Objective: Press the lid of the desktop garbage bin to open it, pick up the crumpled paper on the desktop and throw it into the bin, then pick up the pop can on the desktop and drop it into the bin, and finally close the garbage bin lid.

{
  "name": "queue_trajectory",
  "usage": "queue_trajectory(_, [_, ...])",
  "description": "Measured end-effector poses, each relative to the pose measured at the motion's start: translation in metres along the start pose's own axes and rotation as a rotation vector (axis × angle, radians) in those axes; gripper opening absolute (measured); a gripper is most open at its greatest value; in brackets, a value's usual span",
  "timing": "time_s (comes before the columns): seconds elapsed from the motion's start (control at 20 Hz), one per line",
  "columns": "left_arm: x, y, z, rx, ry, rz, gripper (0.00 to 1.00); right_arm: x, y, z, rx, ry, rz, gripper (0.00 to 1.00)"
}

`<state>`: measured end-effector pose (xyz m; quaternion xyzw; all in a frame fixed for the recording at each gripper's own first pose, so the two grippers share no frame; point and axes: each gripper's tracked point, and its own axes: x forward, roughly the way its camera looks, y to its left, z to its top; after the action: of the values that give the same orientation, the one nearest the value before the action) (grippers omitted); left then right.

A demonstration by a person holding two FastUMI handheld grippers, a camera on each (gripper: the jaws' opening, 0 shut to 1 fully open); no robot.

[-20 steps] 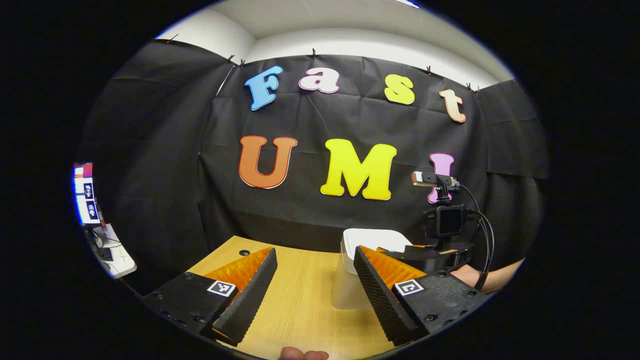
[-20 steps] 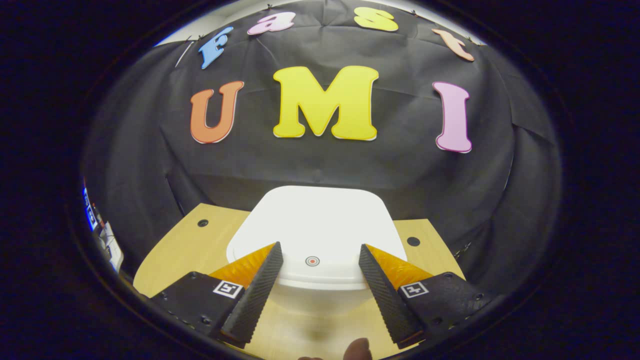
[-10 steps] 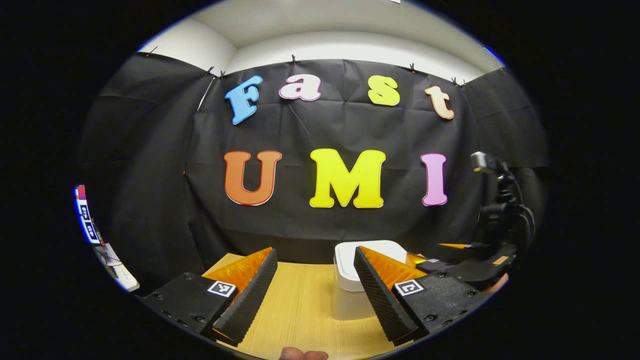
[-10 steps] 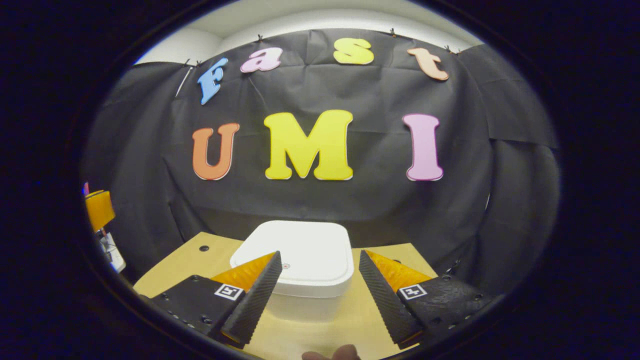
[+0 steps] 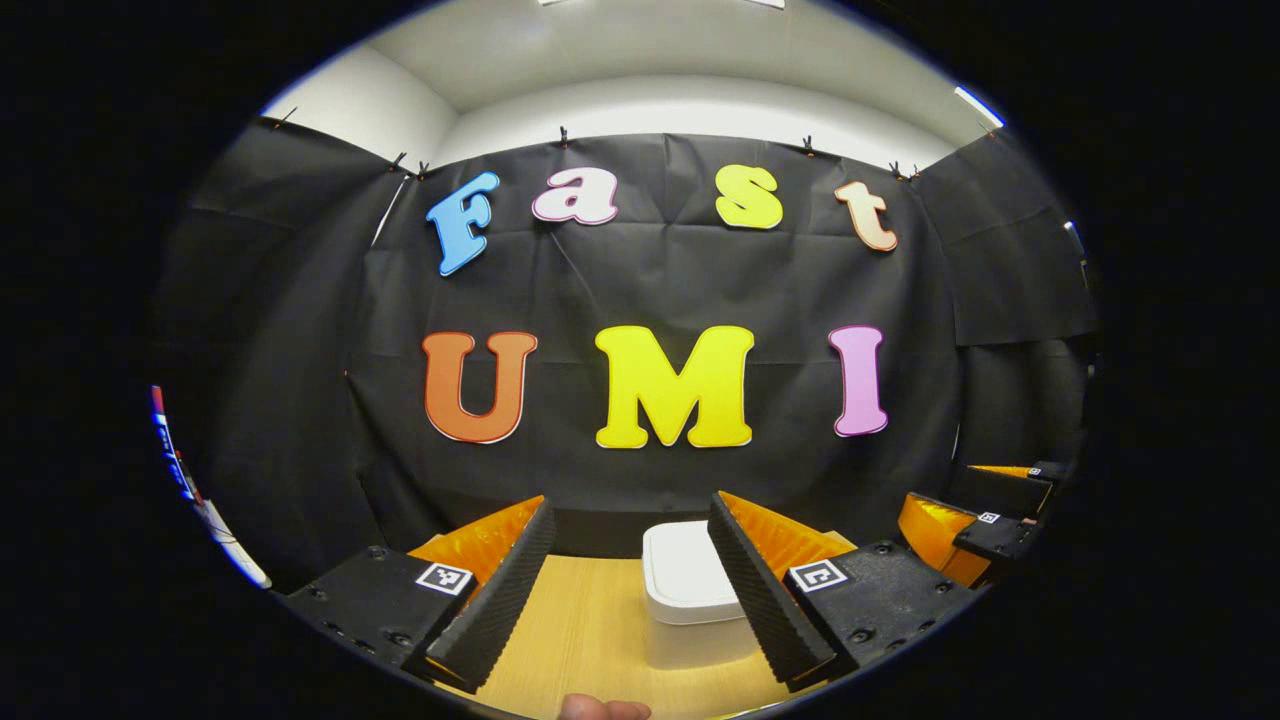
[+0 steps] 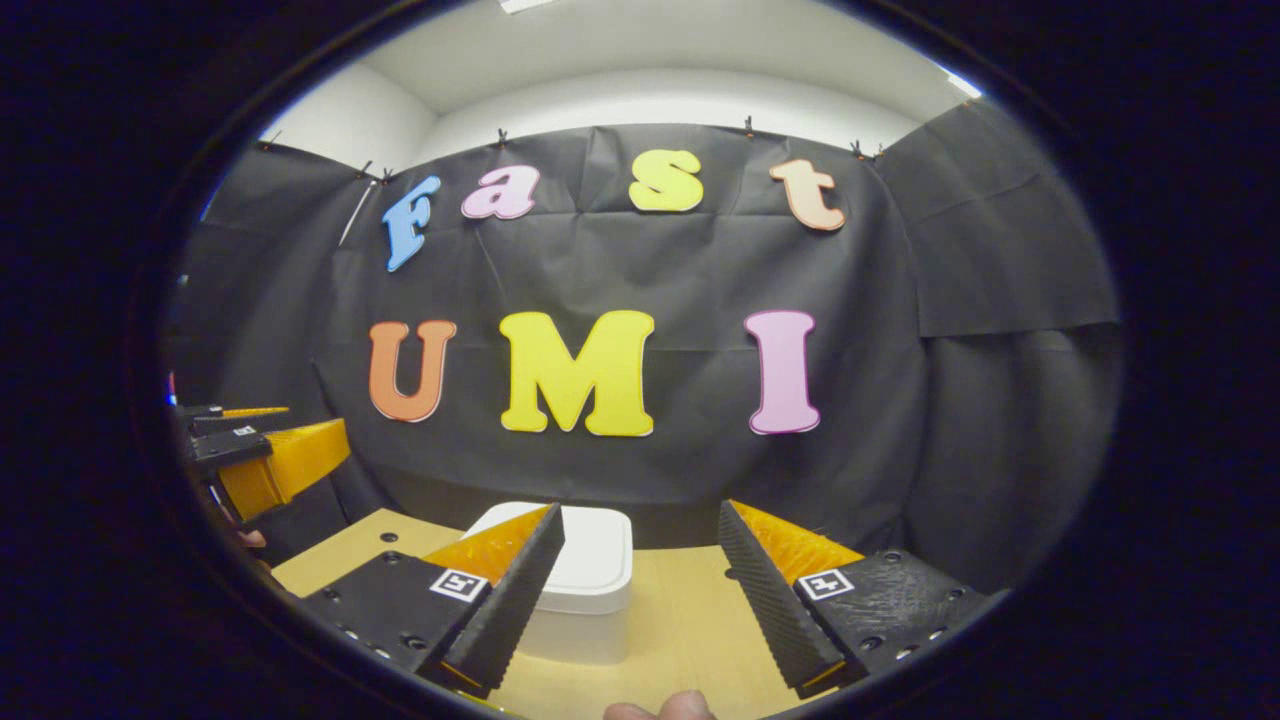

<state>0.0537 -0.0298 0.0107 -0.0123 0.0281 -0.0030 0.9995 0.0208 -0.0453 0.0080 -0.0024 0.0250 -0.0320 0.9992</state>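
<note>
Landmark for this record: the white garbage bin (image 5: 690, 590), standing upright on the wooden desktop (image 5: 590, 620) close to the black cloth wall (image 5: 650, 280).

Bin: the lid (image 6: 590, 560) sits flat and closed on the body. In the left gripper view the bin stands ahead, partly hidden behind that gripper's right-hand finger. In the right gripper view it stands ahead and slightly to the left, partly hidden behind that gripper's left-hand finger. Whether crumpled paper or a pop can lies inside cannot be told.

Left gripper (image 5: 630, 590): released, fingers spread wide with nothing between them but bare desktop and the near side of the bin. It is held short of the bin and apart from it. In the right gripper view the same gripper (image 6: 265, 455) is seen at the far left edge, well to the left of the bin and raised above lid height.

Right gripper (image 6: 640, 590): released, fingers spread wide, nothing held. It is short of the bin, not touching it, with the bin off toward its left finger. In the left gripper view this gripper (image 5: 985, 515) is seen at the far right edge, to the right of the bin and above desktop level.

A fingertip (image 6: 660, 708) of the person shows at the bottom edge of the right gripper view.
</note>
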Motion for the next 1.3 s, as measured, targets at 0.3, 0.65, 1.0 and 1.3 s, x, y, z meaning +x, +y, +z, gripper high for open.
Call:
queue_trajectory(0.3, [0.003,0.005,-0.008,-0.022,0.012,0.043,0.99,0.016,0.008,0.006,0.019,-0.034,0.042,0.96])
queue_trajectory(0.65, [0.004,0.011,-0.012,-0.021,0.022,0.084,0.99,0.029,0.016,-0.006,0.020,0.019,0.095,0.96])
queue_trajectory(1.0, [0.002,0.009,-0.016,-0.016,0.032,0.092,0.99,0.033,0.013,-0.005,0.005,0.019,0.098,0.96])
queue_trajectory(1.3, [0.002,0.009,-0.014,-0.015,0.023,0.091,0.99,0.030,0.017,0.001,0.000,0.005,0.108,0.96])
